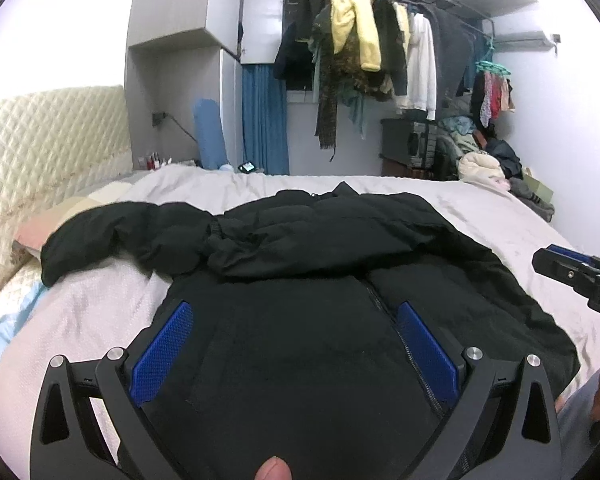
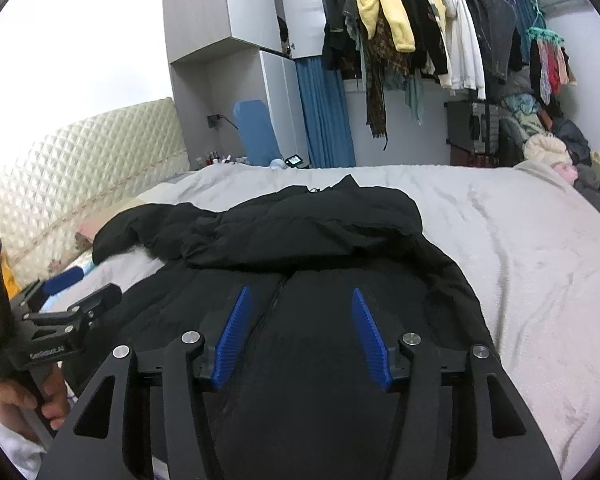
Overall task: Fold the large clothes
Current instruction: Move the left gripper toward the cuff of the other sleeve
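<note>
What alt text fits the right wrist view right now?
A black jacket lies spread on a bed, one sleeve folded across its chest, with the open right claw hovering above its zipper. The left claw shows at the left edge; a clothes rack hangs behind.

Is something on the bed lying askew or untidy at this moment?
Yes. The black jacket is not laid flat: one sleeve sticks out sideways toward the headboard, while the other sleeve lies bunched across the chest. Both grippers hover with open jaws.
</note>
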Demonstrator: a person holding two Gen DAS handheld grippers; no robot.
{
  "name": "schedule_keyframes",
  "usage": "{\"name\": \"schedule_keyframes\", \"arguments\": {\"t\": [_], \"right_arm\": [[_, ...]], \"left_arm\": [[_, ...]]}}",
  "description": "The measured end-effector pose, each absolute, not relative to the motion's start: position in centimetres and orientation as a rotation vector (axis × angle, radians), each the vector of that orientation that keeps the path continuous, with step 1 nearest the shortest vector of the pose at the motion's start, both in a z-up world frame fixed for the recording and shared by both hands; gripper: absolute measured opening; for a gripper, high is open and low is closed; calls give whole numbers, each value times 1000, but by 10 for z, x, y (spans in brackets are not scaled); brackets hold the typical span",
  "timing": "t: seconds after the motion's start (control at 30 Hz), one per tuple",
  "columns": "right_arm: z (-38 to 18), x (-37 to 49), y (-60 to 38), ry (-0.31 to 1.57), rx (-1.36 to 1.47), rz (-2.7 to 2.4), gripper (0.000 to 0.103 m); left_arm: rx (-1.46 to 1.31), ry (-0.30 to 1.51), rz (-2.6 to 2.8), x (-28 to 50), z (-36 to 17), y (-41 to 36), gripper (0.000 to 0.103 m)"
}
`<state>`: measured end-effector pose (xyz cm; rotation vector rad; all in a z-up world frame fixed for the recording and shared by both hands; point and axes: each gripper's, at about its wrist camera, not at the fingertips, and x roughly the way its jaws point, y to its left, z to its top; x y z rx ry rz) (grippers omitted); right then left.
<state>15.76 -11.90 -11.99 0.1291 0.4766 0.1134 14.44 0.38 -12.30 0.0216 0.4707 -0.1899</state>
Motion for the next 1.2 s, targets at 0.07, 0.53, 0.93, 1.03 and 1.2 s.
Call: {"name": "schedule_keyframes", "arguments": {"t": [0.07, 0.53, 0.93, 1.03, 1.2], "right_arm": [[-120, 155, -118, 468, 121, 108, 54], [-133, 171, -113, 496, 83, 102, 67], [-141, 181, -111, 531, 87, 81, 77], [-145, 188, -107, 552, 90, 75, 84], [-154, 199, -93, 584, 48, 60, 96]], "left_arm": [[23, 462, -199, 141, -122, 4, 103], [-129, 552, -116, 202, -99, 99, 103], [-246, 615, 119, 295, -74, 276, 103], [-333, 652, 110, 318, -87, 317, 103], [-407, 669, 121, 352, -118, 367, 103]]}}
